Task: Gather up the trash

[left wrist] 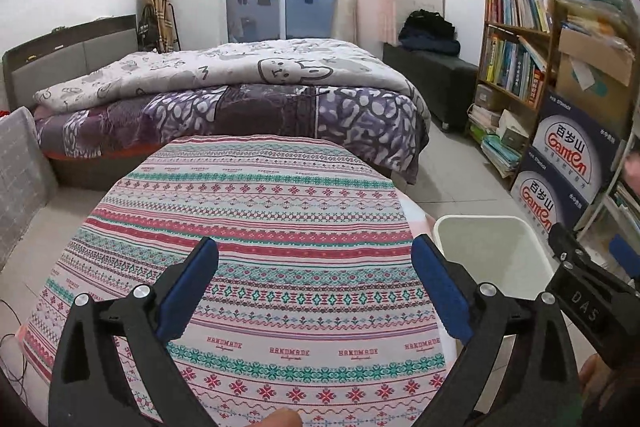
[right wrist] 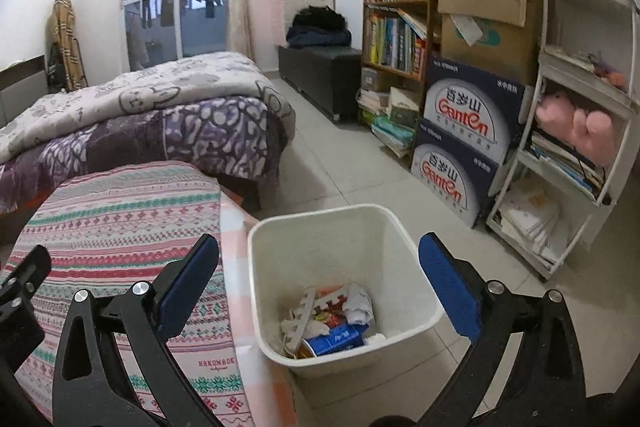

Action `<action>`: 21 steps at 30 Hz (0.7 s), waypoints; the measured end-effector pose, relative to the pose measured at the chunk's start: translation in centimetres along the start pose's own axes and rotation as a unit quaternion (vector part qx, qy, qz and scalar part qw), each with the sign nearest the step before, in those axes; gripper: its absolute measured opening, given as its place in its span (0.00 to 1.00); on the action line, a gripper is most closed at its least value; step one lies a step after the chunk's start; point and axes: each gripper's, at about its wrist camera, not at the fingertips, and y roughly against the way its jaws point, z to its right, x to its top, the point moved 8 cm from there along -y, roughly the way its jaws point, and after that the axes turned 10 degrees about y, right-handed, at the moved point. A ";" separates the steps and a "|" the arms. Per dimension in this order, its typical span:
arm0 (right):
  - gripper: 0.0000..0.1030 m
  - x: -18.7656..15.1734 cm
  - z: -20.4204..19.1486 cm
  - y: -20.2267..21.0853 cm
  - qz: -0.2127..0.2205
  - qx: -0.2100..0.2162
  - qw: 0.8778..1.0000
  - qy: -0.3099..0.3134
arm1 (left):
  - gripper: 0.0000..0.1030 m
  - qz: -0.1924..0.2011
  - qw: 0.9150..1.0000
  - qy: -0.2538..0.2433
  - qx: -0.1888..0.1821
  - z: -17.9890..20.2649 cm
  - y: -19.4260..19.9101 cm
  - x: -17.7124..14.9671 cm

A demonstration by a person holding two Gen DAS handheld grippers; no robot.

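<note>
A white waste bin [right wrist: 400, 231] stands on the tiled floor beside the table. Inside it lies trash [right wrist: 332, 323]: crumpled paper, wrappers and a blue carton. My right gripper [right wrist: 320, 291] hangs over the bin, jaws wide open, nothing between the blue pads [right wrist: 448, 291]. My left gripper [left wrist: 314, 283] hovers over the patterned tablecloth [left wrist: 256, 211], also wide open and holding nothing. The left wrist view shows the bin [left wrist: 492, 255] at the right, with part of the other gripper's black body [left wrist: 588, 291] over its edge.
A bed [left wrist: 240, 95] with quilts lies behind the table. Along the right wall stand a bookshelf [right wrist: 400, 7], stacked Ganten boxes [right wrist: 464, 135] and a white shelf unit [right wrist: 568, 131]. Tiled floor [right wrist: 340, 155] runs between bed and shelves.
</note>
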 end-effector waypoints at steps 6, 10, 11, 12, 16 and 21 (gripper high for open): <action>0.93 0.1 -0.1 0.1 0.010 0.000 1.000 0.004 | 0.91 -0.006 1.000 0.009 -0.005 -0.1 -0.2 0.3; 0.93 -0.1 0.0 0.0 0.003 0.008 1.000 -0.006 | 0.91 -0.007 1.000 0.005 -0.004 0.0 -0.2 0.2; 0.93 -0.2 0.1 0.0 0.003 0.009 1.000 -0.008 | 0.91 -0.005 1.000 0.004 -0.004 0.1 -0.1 0.2; 0.93 -0.1 0.2 0.1 0.004 0.009 1.000 -0.010 | 0.91 -0.003 1.000 0.003 -0.003 0.1 -0.1 0.3; 0.93 -0.2 0.3 0.3 0.007 0.011 1.000 -0.009 | 0.91 -0.002 1.000 0.000 -0.003 0.3 0.0 0.2; 0.93 -0.2 -0.1 0.5 0.014 0.011 1.000 0.002 | 0.91 0.000 1.000 -0.003 -0.004 0.4 0.1 0.2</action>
